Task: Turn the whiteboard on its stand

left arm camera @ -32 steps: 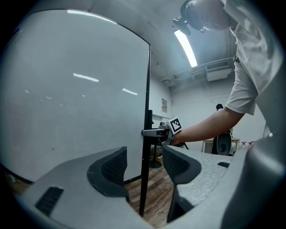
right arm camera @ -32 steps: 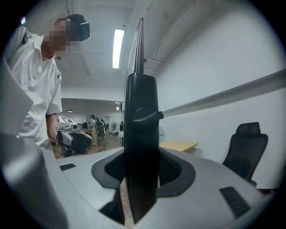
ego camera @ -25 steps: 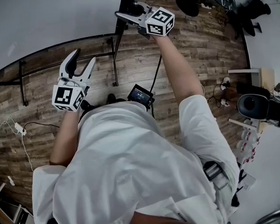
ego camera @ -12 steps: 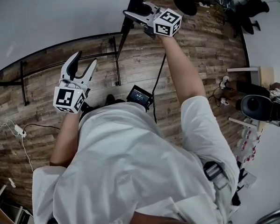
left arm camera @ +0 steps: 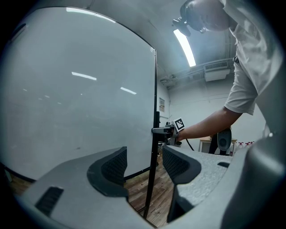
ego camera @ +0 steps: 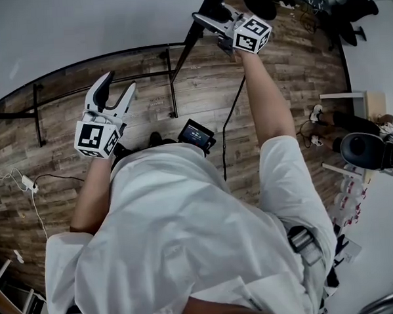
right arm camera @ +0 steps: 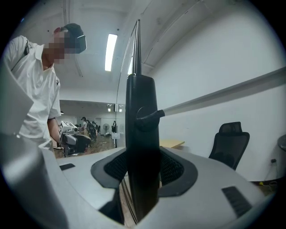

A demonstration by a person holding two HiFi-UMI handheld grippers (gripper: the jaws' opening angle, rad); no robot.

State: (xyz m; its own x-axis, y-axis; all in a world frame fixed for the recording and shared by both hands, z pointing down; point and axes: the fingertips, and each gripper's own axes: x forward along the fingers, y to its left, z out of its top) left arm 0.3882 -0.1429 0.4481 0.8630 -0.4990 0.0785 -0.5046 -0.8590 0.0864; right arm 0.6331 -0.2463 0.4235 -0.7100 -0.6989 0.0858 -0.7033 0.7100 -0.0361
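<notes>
The whiteboard (ego camera: 72, 35) stands upright on its black stand (ego camera: 101, 88) over a wooden floor (ego camera: 277, 70), its white face filling the upper left of the head view. Its black side post (right arm camera: 142, 134) runs up the board's right edge, seen nearly edge-on from the right gripper view.

The right gripper (ego camera: 208, 11) is at that edge of the board with the arm stretched forward. Its jaws are closed on the side post, which fills the gap between the dark pads; they seem to press it from both sides, though the contact lines lie in shadow.

The left gripper (ego camera: 116, 88) hangs in front of the board's face, near it but apart from it. Its jaws stand wide apart with nothing between them; the board's edge shows only beyond the gap.

Past the board's right edge, a black office chair (right arm camera: 230, 141) stands by a white wall.
</notes>
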